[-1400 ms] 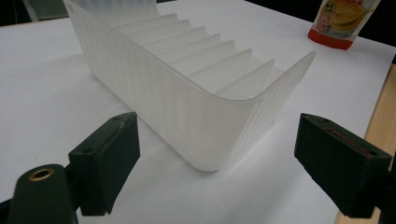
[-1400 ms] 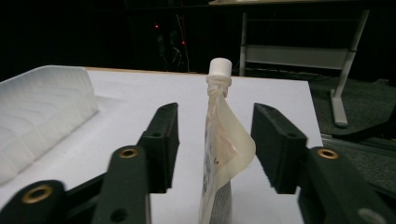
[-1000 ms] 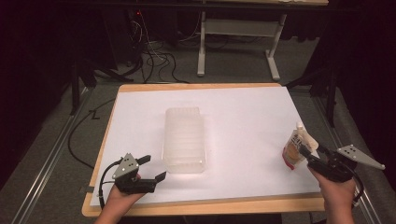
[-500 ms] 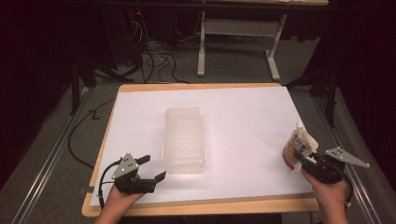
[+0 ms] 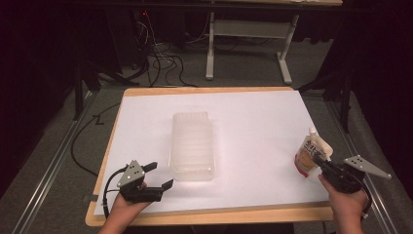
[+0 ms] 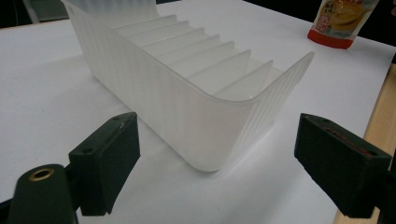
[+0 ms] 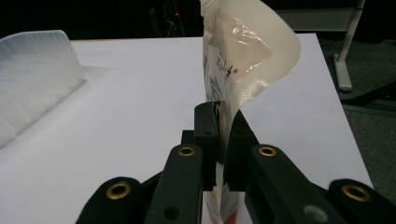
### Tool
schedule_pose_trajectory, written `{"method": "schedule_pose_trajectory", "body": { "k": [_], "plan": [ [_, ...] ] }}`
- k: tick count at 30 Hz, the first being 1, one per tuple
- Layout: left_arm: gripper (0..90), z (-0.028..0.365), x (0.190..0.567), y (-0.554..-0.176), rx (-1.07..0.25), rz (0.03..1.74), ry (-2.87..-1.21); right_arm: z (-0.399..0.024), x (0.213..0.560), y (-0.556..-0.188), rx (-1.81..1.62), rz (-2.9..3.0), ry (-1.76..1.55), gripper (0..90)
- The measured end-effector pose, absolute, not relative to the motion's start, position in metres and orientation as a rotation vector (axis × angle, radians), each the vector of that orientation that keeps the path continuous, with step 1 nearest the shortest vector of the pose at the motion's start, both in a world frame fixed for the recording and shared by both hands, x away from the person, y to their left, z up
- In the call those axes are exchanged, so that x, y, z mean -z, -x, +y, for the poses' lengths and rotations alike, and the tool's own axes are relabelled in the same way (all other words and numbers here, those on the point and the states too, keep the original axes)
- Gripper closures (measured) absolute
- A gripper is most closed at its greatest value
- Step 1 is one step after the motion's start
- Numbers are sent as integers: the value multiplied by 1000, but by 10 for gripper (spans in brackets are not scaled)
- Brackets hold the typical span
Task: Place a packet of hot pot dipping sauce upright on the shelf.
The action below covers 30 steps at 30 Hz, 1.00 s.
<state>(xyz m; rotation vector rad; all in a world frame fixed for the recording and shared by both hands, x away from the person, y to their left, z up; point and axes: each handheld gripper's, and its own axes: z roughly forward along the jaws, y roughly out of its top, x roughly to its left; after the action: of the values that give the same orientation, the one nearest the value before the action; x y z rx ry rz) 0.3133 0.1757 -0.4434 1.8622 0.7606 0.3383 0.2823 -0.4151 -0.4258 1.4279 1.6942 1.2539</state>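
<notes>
In the high view we see a translucent white ribbed plastic bin [image 5: 192, 146] at the centre of the white-covered table [image 5: 253, 122], our left gripper [image 5: 155, 176] at the lower left of the frame with its fingers spread wide and empty, and our right gripper [image 5: 317, 161] at the lower right, its fingers pinched on a cream and orange spouted pouch [image 5: 311, 153]. In the left gripper view the bin's rounded near end sits between the open fingers [image 6: 109, 163], not touching them, with the pouch at the upper right. In the right gripper view our fingers [image 7: 208, 135] clamp the pouch's edge, the bin at the left.
</notes>
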Motion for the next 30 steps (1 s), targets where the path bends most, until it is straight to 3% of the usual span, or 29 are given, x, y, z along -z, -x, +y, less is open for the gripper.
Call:
{"method": "schedule_pose_trajectory", "body": {
  "k": [30],
  "plan": [
    [149, 174, 444, -314, -334, 759, -1869, -414, 423, -289, -1219, 1734, -1362, 900]
  ]
}}
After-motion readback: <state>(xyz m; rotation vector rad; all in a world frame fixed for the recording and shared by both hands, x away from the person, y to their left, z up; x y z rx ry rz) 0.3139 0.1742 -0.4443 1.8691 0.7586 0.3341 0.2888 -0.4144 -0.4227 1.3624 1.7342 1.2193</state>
